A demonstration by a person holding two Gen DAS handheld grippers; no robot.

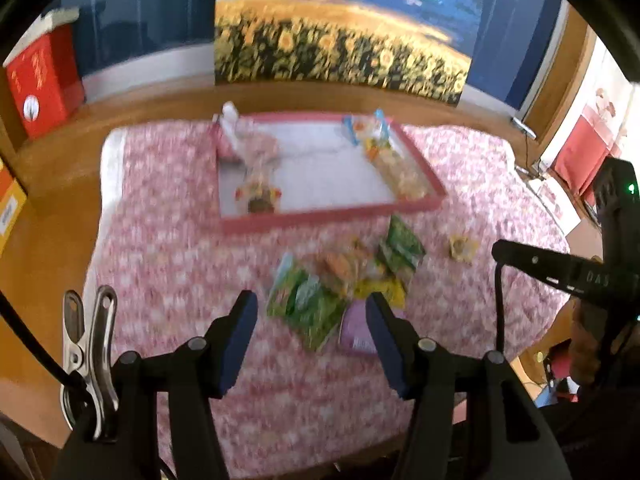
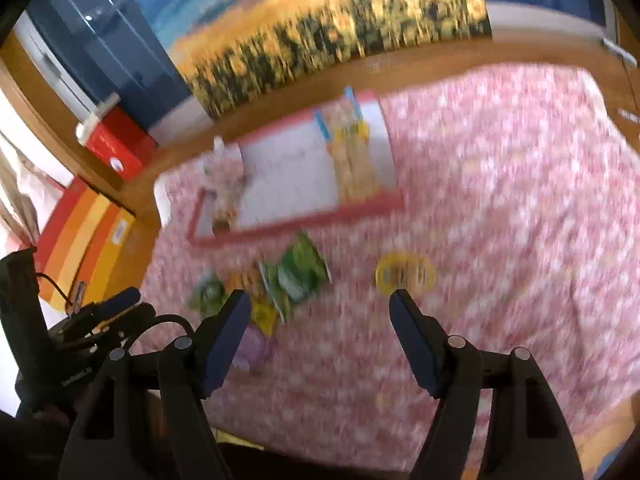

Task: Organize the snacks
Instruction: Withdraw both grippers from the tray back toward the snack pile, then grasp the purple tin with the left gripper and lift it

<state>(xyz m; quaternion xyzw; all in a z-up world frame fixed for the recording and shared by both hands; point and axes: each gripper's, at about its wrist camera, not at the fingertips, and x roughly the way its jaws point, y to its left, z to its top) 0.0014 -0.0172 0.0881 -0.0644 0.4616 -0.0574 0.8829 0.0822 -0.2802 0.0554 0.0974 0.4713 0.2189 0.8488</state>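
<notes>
A red-rimmed tray point(image 1: 332, 216) lies on a pink flowered cloth point(image 1: 160, 264) and holds snack packets along its left and right sides. In front of it lies a loose pile of snacks: green packets point(image 1: 312, 308), an orange one, a yellow one and a purple one point(image 1: 356, 332). A small yellow snack point(image 1: 464, 247) lies apart to the right, also in the right wrist view point(image 2: 405, 274). My left gripper point(image 1: 311, 316) is open and empty above the pile's near edge. My right gripper point(image 2: 320, 312) is open and empty, with the green packets point(image 2: 296, 272) and the tray point(image 2: 296, 224) ahead. Both views are blurred.
A red box point(image 1: 44, 80) stands at the back left on the wooden table point(image 1: 56, 216). An orange striped box point(image 2: 84, 240) lies at the left. A sunflower poster point(image 1: 340, 40) is behind. The right gripper's body point(image 1: 580, 272) shows at the right of the left wrist view.
</notes>
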